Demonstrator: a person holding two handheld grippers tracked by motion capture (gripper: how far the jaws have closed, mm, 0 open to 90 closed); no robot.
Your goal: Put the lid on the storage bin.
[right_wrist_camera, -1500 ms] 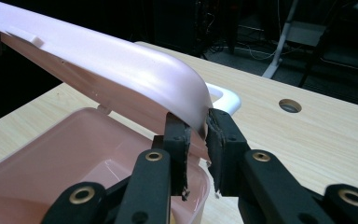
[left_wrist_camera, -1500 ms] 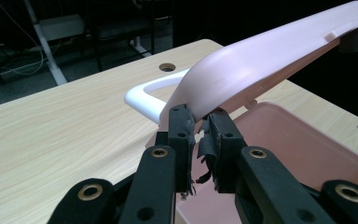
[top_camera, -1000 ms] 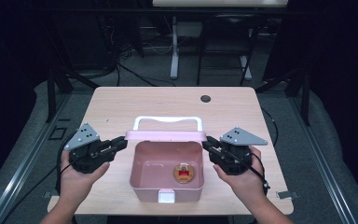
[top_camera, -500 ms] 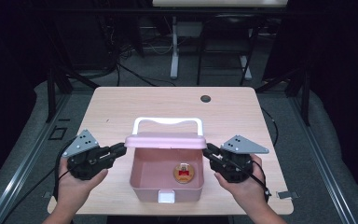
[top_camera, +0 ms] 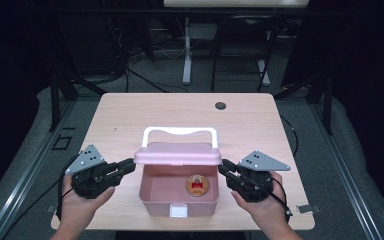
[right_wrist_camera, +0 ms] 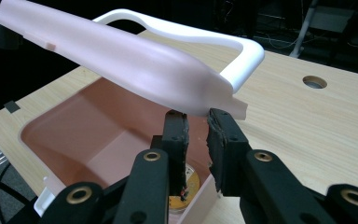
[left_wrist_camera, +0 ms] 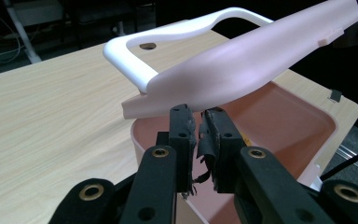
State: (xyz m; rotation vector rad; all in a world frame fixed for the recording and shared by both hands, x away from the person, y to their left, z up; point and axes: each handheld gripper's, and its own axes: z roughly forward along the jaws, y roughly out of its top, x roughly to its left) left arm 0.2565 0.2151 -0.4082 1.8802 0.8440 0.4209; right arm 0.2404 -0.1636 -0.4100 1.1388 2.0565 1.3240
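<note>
Box (top_camera: 178, 195): pink plastic, open at the top, near the front edge of the surface (top_camera: 130, 115), between the 2 hands.
Lid (top_camera: 178, 154): pink, raised off the box rim and tilted, its front edge lifted; the back edge sits toward the handle side.
Handle (top_camera: 179, 132): white, loop-shaped, behind the lid, lying over the wood.
Inside the box: 1 round gold-rimmed disc (top_camera: 196, 185) with a red middle, on the floor of the box toward its right side.
Latch (top_camera: 178, 211): small white tab on the front wall of the box.
Left tool (top_camera: 130, 165): at the lid's left end; in the left gripper view its tips (left_wrist_camera: 198, 122) sit just under the lid's edge, touching or nearly touching it. The 2 jaws stand close together with a thin gap and nothing clamped between them.
Right tool (top_camera: 223, 168): at the lid's right end; in the right gripper view its tips (right_wrist_camera: 196, 122) are under the lid's underside. Jaws nearly together, a narrow gap, no object pinched.
Left hand (top_camera: 80, 200): wraps the tool body from below, at the left front corner of the surface.
Right hand (top_camera: 262, 202): holds its tool likewise at the right front.
Hole (top_camera: 220, 105): dark round opening in the surface, far side, right of centre, well apart from the box.
</note>
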